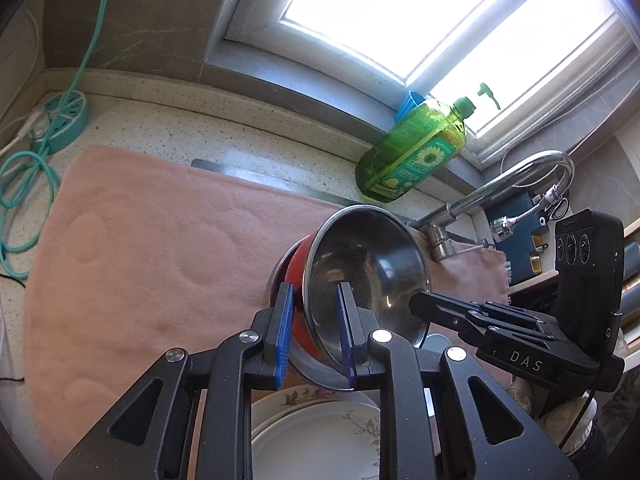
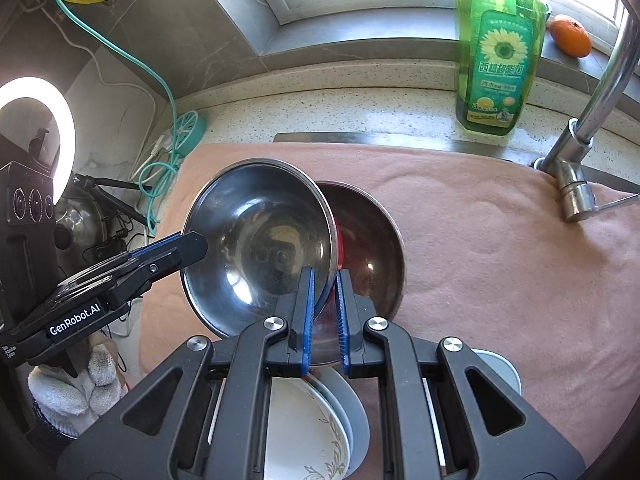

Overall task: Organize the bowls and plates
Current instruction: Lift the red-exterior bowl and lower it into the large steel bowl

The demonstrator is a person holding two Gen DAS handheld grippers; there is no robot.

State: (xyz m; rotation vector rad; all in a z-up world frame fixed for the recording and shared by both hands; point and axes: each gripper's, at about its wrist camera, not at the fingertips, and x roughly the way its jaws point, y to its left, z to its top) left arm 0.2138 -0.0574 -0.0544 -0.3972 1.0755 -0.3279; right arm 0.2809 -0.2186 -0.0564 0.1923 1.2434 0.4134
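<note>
A steel bowl with a red outside (image 1: 360, 276) (image 2: 260, 248) is tilted and held by both grippers over the pink mat (image 1: 152, 248). My left gripper (image 1: 314, 336) is shut on its rim, one finger inside, one on the red wall. It shows at the left in the right wrist view (image 2: 192, 246). My right gripper (image 2: 325, 320) is shut on the opposite rim and shows at the right in the left wrist view (image 1: 424, 300). A second red-walled steel bowl (image 2: 372, 248) sits behind. Floral white plates (image 1: 316, 436) (image 2: 304, 432) lie below the grippers.
A green dish soap bottle (image 1: 412, 152) (image 2: 496, 64) stands by the window sill. A chrome tap (image 1: 500, 188) (image 2: 580, 160) rises at the right. A teal power strip and cable (image 1: 60, 120) lie at the left. An orange (image 2: 570, 36) is on the sill.
</note>
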